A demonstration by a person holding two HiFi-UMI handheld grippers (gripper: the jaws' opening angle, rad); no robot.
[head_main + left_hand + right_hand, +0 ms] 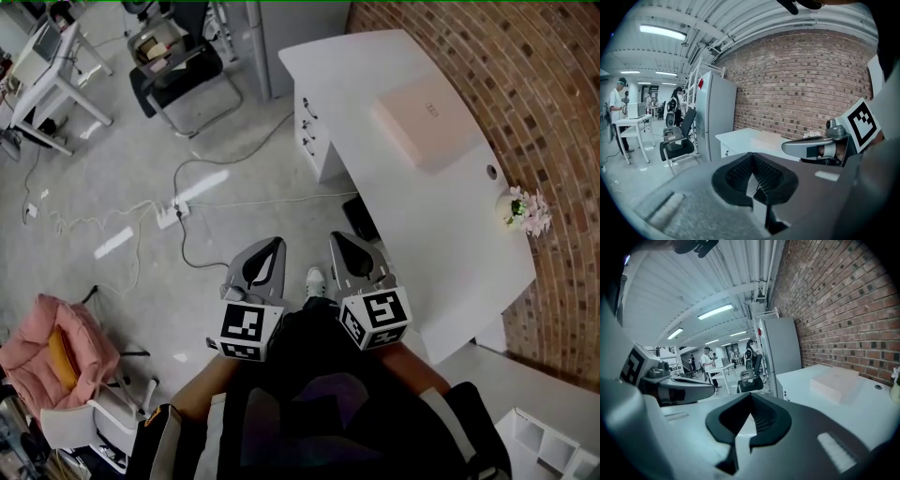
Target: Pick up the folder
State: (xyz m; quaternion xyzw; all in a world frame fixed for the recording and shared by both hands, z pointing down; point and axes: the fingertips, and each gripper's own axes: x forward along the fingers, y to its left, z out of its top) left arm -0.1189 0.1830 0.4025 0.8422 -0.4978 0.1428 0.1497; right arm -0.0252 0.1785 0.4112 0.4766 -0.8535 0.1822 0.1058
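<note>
A pale pink folder lies flat on the white desk beside the brick wall; it also shows as a pale slab in the right gripper view and faintly in the left gripper view. Both grippers hang side by side in front of the person's body, over the floor and short of the desk. My left gripper is shut with nothing in it, its jaws meeting. My right gripper is shut and empty too, nearer the desk's edge.
A small pot of pink flowers stands at the desk's right rim. A grey cabinet stands past the desk's far end. An office chair, a white table, floor cables with a power strip and a pink-draped chair lie to the left.
</note>
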